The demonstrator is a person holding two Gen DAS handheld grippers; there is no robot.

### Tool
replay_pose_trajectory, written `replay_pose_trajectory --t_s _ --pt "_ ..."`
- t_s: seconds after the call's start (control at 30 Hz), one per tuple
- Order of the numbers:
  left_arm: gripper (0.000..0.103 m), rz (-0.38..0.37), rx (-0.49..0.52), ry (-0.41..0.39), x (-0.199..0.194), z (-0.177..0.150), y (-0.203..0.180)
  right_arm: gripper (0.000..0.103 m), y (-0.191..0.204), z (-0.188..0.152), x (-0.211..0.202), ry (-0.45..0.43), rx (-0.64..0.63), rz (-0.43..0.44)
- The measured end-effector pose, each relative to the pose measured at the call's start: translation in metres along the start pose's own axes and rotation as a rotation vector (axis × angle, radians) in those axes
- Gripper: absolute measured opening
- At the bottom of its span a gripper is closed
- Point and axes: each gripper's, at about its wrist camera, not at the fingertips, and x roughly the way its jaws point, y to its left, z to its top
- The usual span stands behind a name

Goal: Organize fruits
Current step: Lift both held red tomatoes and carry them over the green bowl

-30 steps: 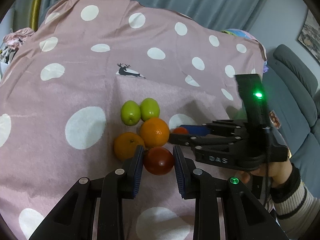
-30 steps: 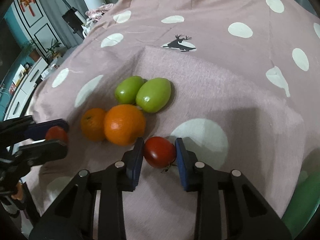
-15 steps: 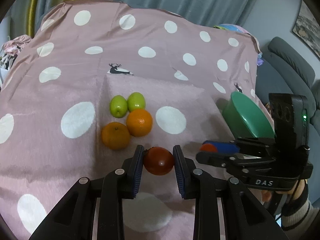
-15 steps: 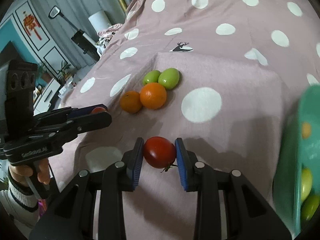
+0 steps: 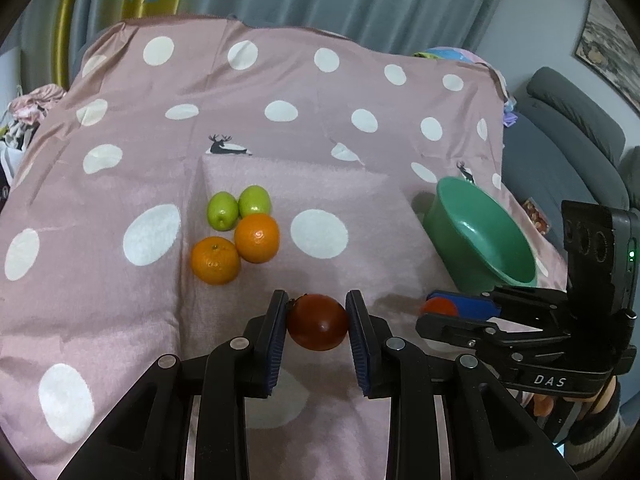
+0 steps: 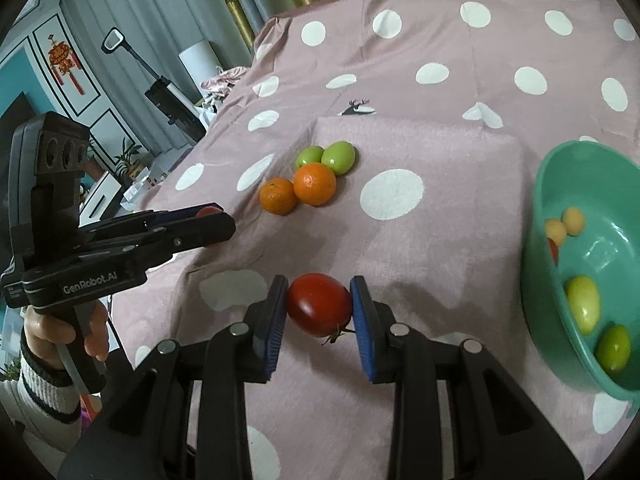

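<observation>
My black tools (image 5: pixel 317 322) (image 6: pixel 319 312) each pinch a red tomato (image 5: pixel 317 322) (image 6: pixel 319 309); pink cloth (image 5: pixel 120 300) with white dots, teal bowl (image 6: pixel 538 216).

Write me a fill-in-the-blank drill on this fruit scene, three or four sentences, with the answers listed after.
1. Each gripper is shut on a red ____.
2. On the pink cloth lie two oranges and two ____ fruits.
3. The bowl at the right is ____ in colour.
4. The left gripper and the right gripper each hold ____ fruit.

Missing words: tomato; green; green; one
</observation>
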Motion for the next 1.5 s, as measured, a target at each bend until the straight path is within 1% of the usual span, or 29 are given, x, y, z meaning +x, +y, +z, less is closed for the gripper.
replay_pose_trajectory --t_s 0.37,0.8,1.1,1.5 --pt "0.030 0.011 0.038 -0.030 -0.018 0.001 -0.017 0.032 0.008 -0.005 -0.032 -0.064 -0.017 -0.003" --pt "0.030 0.015 0.078 -0.057 -0.031 0.003 -0.033 0.032 0.011 -0.007 -0.051 -0.105 -0.028 0.001" --pt "0.030 0.013 0.110 -0.063 -0.033 0.009 -0.046 0.032 0.008 -0.007 -0.064 -0.137 -0.028 -0.004" --pt "0.030 0.000 0.171 -0.044 -0.023 0.018 -0.069 0.032 -0.006 -0.009 -0.078 -0.172 0.002 -0.019"
